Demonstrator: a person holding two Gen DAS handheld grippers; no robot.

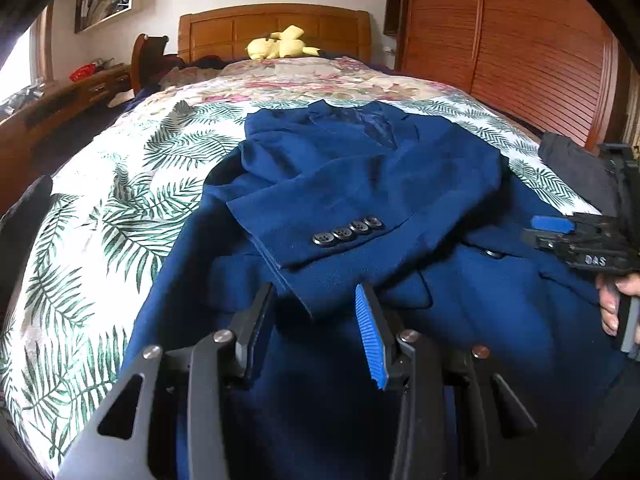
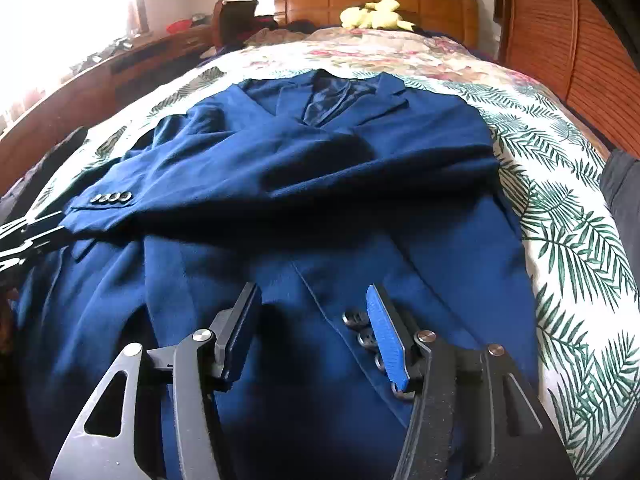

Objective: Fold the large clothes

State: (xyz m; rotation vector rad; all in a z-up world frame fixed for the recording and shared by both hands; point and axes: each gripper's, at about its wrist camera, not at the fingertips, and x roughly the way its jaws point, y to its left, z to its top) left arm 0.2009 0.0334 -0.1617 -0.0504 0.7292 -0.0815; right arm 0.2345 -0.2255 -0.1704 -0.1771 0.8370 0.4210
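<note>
A large blue coat (image 1: 360,176) lies face up on the bed, collar toward the headboard, also seen whole in the right wrist view (image 2: 320,168). One sleeve is folded across the chest, and its buttoned cuff (image 1: 346,233) points at my left gripper (image 1: 314,300). That gripper is open just above the coat's lower part, with the cuff's corner lying loose between its fingers. My right gripper (image 2: 314,292) hovers open over the coat's lower front, its blue pad (image 2: 386,336) beside a second buttoned cuff (image 2: 360,330). From the left wrist view the right gripper (image 1: 552,232) shows at the right edge, held by a hand (image 1: 612,304).
The palm-leaf bedspread (image 1: 120,200) surrounds the coat. A yellow plush toy (image 1: 280,42) rests by the wooden headboard (image 1: 276,24). Slatted wardrobe doors (image 1: 520,48) stand on the right, a wooden desk (image 1: 60,104) on the left. A dark garment (image 1: 576,172) lies at the bed's right edge.
</note>
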